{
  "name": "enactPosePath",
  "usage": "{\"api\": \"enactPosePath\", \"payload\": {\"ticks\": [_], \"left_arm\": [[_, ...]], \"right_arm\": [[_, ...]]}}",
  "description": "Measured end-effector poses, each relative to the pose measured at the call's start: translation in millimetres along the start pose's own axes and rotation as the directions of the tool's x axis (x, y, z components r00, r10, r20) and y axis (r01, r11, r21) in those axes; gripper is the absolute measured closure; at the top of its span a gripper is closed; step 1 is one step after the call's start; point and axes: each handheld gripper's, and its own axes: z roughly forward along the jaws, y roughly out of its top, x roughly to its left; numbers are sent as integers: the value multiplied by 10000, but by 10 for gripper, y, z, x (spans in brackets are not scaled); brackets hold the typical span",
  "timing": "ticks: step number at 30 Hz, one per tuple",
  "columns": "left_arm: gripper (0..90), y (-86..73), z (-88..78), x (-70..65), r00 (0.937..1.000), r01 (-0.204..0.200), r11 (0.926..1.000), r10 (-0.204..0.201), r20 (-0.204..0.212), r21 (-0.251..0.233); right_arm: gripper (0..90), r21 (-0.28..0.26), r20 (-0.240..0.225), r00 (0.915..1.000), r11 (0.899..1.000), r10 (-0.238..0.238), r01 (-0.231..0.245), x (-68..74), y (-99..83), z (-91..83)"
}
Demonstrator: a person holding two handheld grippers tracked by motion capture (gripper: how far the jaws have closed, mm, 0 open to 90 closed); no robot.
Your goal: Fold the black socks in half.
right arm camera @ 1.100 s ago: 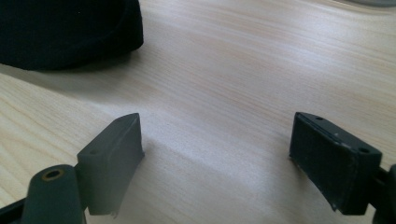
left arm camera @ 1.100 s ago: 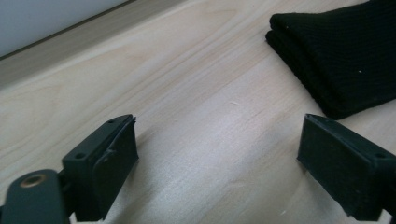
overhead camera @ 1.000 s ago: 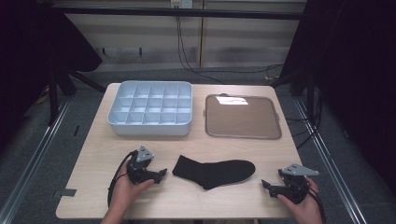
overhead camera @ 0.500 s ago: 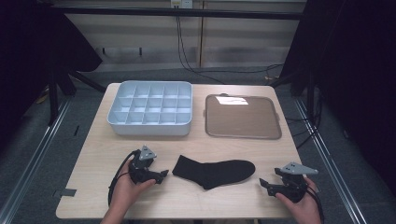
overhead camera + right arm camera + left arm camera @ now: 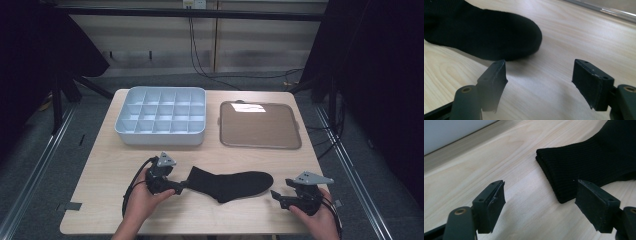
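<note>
Pale wood forms the table (image 5: 115,200), which stands on grey carpet with dark curtains at both sides; at its far edge sit a light-blue compartment tray (image 5: 161,116) and, beside it, a flat brown tray (image 5: 260,125). Since a second ago the left gripper (image 5: 178,188) has edged closer to the black sock (image 5: 230,182), and both grippers' jaws have just been closing, with nothing between them. The sock lies flat between the two hands. Its ribbed cuff (image 5: 564,170) sits just ahead of the left gripper's open fingers (image 5: 496,200), near one of them. Its toe (image 5: 524,37) lies just ahead of the open right gripper (image 5: 540,77).
</note>
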Motion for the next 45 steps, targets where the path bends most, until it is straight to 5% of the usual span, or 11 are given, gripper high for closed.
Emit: {"api": "enactPosePath", "payload": {"ticks": [9, 15, 22, 29, 34, 45], "left_arm": [[245, 125, 73, -50, 9998, -111, 9998, 114, -152, 138], [252, 138, 167, -75, 9995, -200, 9989, 209, -219, 414], [259, 92, 181, -70, 9996, -70, 9993, 81, -283, 373], [313, 115, 210, -107, 9999, -24, 9981, 30, -96, 619], [325, 153, 274, -168, 9992, 379, 9951, -365, -170, 912], [508, 219, 308, -229, 9999, 70, 9870, -84, 78, 1606]], "right_arm": [[309, -202, -37, 10000, 9998, 88, -89, 19, 183, 57], [392, 79, -130, 9999, 9999, 73, -72, 53, 259, 163], [509, 147, -47, 9984, 9983, 569, -569, 15, 296, 245], [495, 391, 16, 9991, 9983, 429, -429, 87, 314, 302], [489, 537, -22, 9989, 9975, 458, -457, 100, 276, 338], [465, 477, -80, 9995, 9984, 319, -315, 111, 249, 342]]}}
